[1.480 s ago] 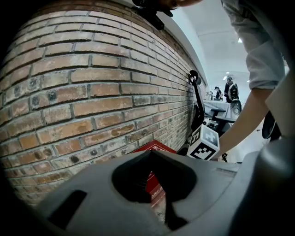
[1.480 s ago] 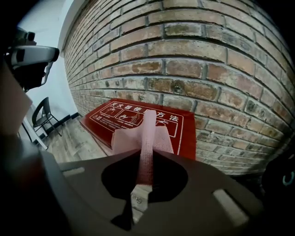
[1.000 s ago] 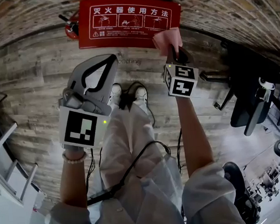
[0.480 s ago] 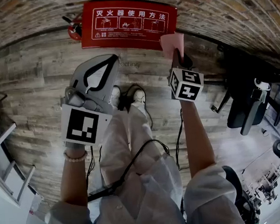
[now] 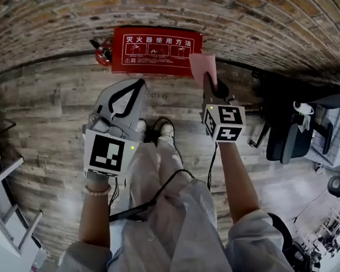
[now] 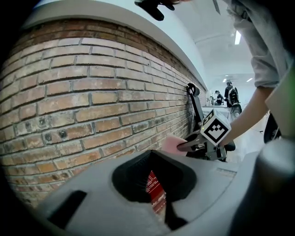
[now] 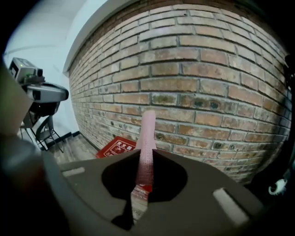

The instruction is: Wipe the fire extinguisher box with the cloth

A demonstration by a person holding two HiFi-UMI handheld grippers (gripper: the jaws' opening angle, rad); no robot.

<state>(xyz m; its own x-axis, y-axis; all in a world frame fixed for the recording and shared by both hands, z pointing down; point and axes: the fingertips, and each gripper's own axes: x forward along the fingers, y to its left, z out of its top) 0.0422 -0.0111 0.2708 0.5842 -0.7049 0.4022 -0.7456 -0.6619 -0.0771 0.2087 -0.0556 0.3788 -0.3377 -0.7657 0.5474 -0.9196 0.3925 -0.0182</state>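
Cloth (image 5: 201,64) is what matters here: a pink one, pinched upright between the closed fingers of the right gripper (image 5: 208,80), with its free end standing clear above them. The red fire extinguisher box (image 5: 152,43) rests on the wooden floor (image 5: 50,113) at the foot of the brick wall (image 5: 236,8), ahead of the person's shoes (image 5: 164,129), its white-printed face turned toward the camera. In the head view the cloth overlaps the box's right-hand edge. The right gripper view, though, shows the box lower and to the left of the cloth, so the two look apart; contact cannot be confirmed. The left gripper (image 5: 137,85) hangs over the floor just short of the box, its fingers drawn together with nothing between them.

The step in hand appears to be bringing the cloth down to the box. To do it well, the right gripper would need to drop and tilt so that the loose end lies flat on the printed face and fabric, not fingers, meets it. Overlapping strokes from one edge to the other would suit, with light pressure so the box does not slide. The grip must also stay firm, or the cloth will drag out.
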